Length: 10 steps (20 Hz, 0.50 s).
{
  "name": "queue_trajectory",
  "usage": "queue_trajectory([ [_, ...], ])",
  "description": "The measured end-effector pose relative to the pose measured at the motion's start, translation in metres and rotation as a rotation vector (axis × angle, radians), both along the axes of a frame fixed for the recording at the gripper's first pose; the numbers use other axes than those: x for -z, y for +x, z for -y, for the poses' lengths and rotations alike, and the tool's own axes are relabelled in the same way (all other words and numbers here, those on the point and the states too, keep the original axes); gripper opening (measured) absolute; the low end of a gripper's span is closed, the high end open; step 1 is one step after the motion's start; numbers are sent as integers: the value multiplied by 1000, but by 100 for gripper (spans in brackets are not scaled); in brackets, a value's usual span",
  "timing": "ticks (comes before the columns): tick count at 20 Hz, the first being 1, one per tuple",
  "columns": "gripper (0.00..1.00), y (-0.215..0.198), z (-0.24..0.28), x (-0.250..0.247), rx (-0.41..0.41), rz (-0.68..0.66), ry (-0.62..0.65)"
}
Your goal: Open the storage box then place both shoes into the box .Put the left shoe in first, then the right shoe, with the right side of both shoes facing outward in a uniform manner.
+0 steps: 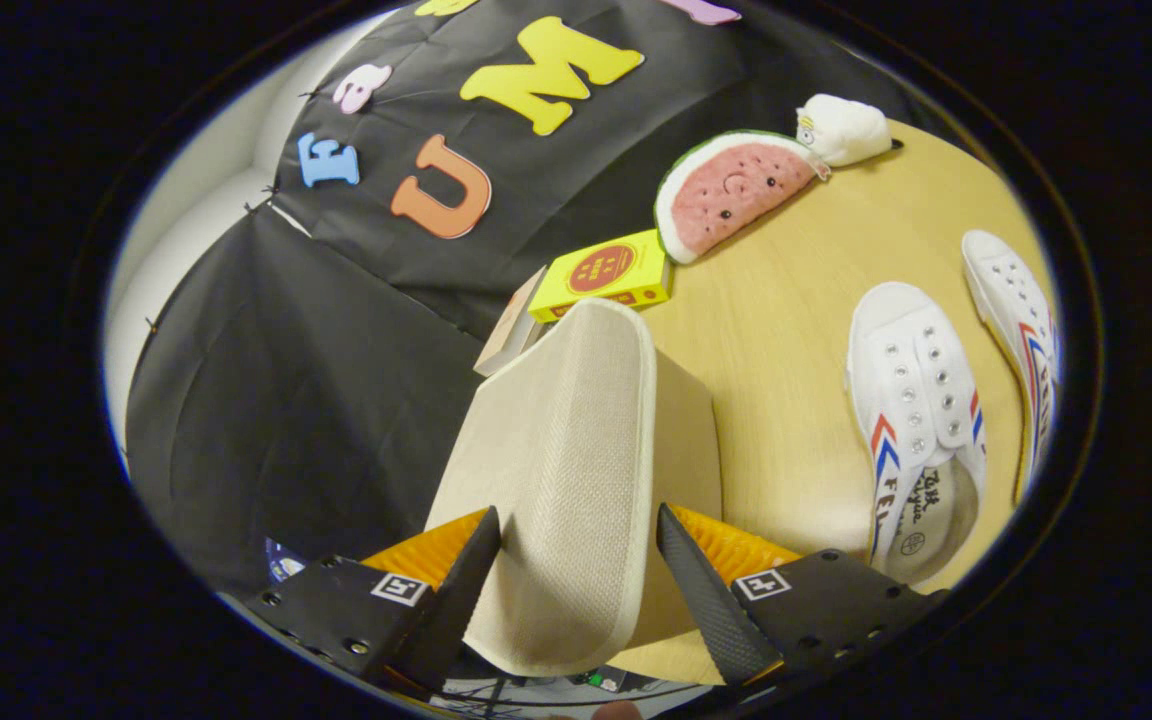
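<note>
You are holding the claw (576, 560) with its two fingers spread to either side of the storage box's lid (561, 470), a beige woven flap that is standing up between them. The fingers are sitting close against the flap's two edges, but whether both are actually pressing on it cannot be told from here, so treat the grip as unconfirmed.

Taking the storage box (681, 430) as your landmark: the lid is rising off its near side, and the box's plain beige wall is showing just to the right of the flap. The opening step looks to be under way rather than finished, and the inside of the box is hidden behind the flap.

To the right of the box, both white shoes are lying on the wooden worktop (786, 300), well apart from it. The nearer shoe (916, 420) is resting beside the box; the farther shoe (1021, 320) is lying beyond that one. Neither is in the box yet, so both placements, left shoe first and then right, are still waiting for you.

Just behind the box a yellow carton (601, 275) is sitting, and beyond that a watermelon-slice plush (736, 190) and a small white plush (841, 130) are resting toward the far side of the worktop.
</note>
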<state>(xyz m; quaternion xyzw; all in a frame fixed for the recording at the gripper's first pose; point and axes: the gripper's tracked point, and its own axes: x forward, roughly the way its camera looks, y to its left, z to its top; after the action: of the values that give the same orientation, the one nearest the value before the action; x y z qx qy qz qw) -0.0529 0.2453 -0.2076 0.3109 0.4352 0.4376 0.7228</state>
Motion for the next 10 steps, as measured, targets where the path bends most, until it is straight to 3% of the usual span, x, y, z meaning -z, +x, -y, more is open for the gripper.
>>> queue_trajectory([
  [2, 94, 4, 3, -2, -8, -14, -2],
  [4, 77, 7, 10, -8, 4, -10, -4],
  [6, 68, 15, 19, -15, 27, -6, -1],
  [8, 41, 21, 33, -21, 65, -24, 7],
  [10, 15, 17, 35, -25, 51, -36, 2],
])
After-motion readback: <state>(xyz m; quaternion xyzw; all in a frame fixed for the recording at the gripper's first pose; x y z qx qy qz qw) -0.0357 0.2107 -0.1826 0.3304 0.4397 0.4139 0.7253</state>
